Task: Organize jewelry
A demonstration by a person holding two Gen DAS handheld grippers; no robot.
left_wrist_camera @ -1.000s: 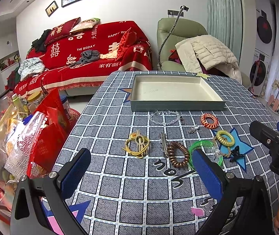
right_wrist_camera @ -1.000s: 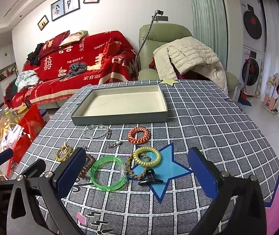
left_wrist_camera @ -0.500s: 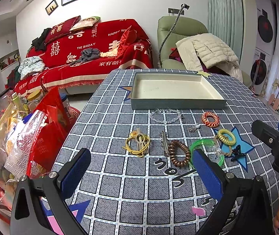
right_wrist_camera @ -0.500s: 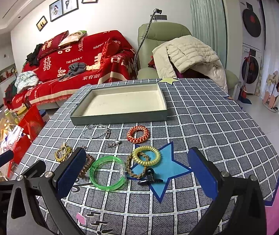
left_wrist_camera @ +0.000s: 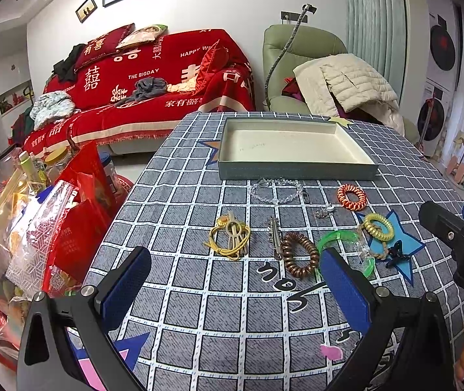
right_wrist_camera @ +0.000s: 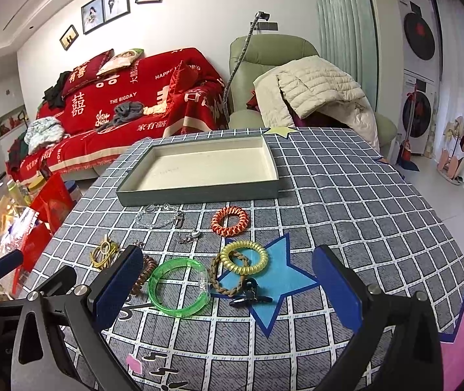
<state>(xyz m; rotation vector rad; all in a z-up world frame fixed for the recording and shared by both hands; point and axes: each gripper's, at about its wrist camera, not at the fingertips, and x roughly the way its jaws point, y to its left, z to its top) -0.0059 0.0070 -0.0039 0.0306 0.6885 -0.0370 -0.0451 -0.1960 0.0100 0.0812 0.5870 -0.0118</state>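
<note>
Both claws hang wide and empty, the left claw (left_wrist_camera: 235,280) over the tabletop (left_wrist_camera: 173,202) beside the right claw (right_wrist_camera: 228,280). The green bangle (right_wrist_camera: 180,288) lies just ahead, between the brown coil and a braided band, well short of the empty tray (right_wrist_camera: 199,192). It looks light, stiff and slick, so pinching across its rim seems the surest hold.

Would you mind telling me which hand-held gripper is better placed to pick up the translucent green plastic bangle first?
Right. The right hand-held gripper hangs open almost directly before the translucent green plastic bangle; the left hand-held gripper faces bare tablecloth.
</note>
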